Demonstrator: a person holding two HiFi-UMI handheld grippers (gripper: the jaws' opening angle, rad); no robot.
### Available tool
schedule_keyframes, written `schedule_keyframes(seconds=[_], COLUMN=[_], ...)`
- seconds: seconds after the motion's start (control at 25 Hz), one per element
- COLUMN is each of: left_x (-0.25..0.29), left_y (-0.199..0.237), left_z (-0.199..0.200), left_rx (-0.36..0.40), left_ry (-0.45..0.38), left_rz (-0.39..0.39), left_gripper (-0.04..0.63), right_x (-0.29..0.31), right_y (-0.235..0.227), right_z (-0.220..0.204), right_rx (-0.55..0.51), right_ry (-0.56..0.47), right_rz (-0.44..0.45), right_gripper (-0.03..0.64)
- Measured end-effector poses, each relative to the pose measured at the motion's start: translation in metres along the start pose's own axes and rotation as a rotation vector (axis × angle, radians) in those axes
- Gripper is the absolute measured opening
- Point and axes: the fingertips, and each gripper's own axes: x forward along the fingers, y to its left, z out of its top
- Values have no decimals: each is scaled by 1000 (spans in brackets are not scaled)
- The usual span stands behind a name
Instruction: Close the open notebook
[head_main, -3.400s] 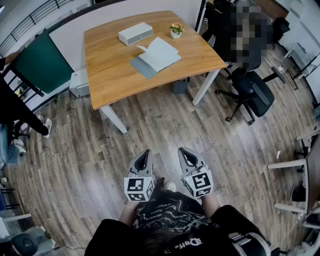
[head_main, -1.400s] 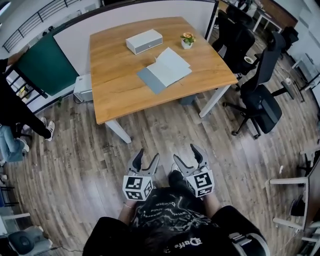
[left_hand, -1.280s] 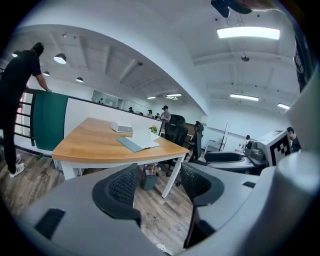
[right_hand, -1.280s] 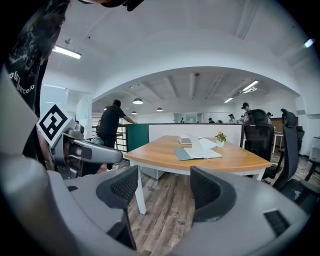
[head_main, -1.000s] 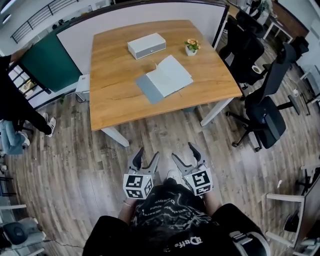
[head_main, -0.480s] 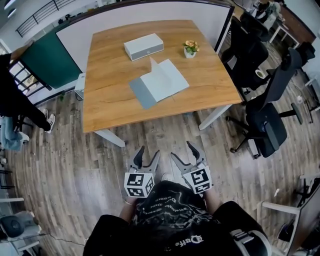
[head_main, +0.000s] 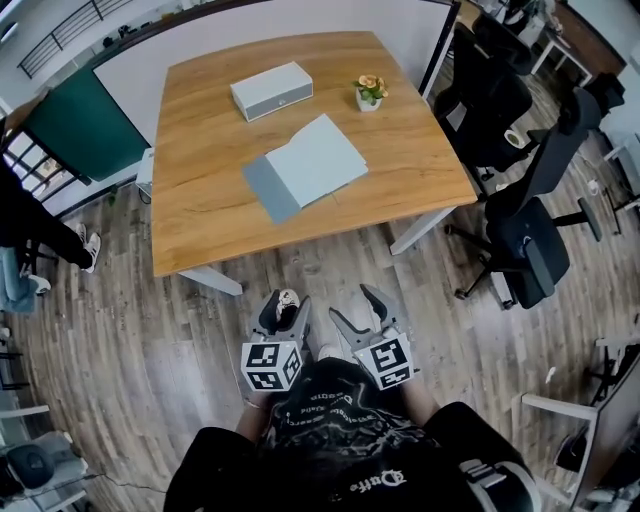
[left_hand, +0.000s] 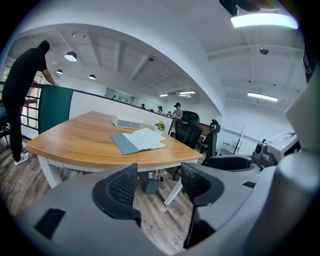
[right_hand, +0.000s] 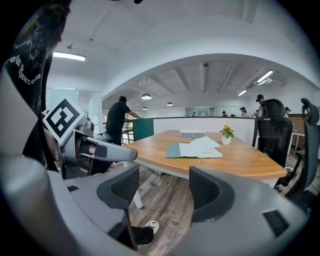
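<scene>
Wooden table (head_main: 205, 190) bears open notebook (head_main: 305, 168); plank floor (head_main: 140, 340) below.

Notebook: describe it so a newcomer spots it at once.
Find the wooden table. Near its middle lies the notebook, open flat, with a grey cover beside pale pages. Unlike the white box and flower pot behind it, it is thin and spread open.

Bare tabletop (head_main: 200, 218) fronts the notebook (head_main: 305, 167); a box (head_main: 271, 90) and potted plant (head_main: 369, 92) stand behind it.
</scene>
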Motion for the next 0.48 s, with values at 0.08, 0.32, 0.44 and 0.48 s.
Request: schedule_keyframes(seconds=[0.08, 0.32, 0.44, 0.48], left_x=[13, 58, 83, 92], left_y=[5, 31, 51, 59], left_z=[3, 21, 33, 37], left_rx=[0, 14, 13, 11], left_ry=[10, 44, 64, 69], left_rz=[-12, -37, -46, -48], left_gripper=[273, 273, 273, 273], right_x=[9, 48, 76, 85], right_y=[-5, -37, -55, -60], right_z=[-1, 19, 32, 36], right_rx=[12, 18, 21, 24], right_ry=[10, 26, 34, 36], right_rz=[-9, -51, -76, -84], right_gripper=[299, 299, 299, 299])
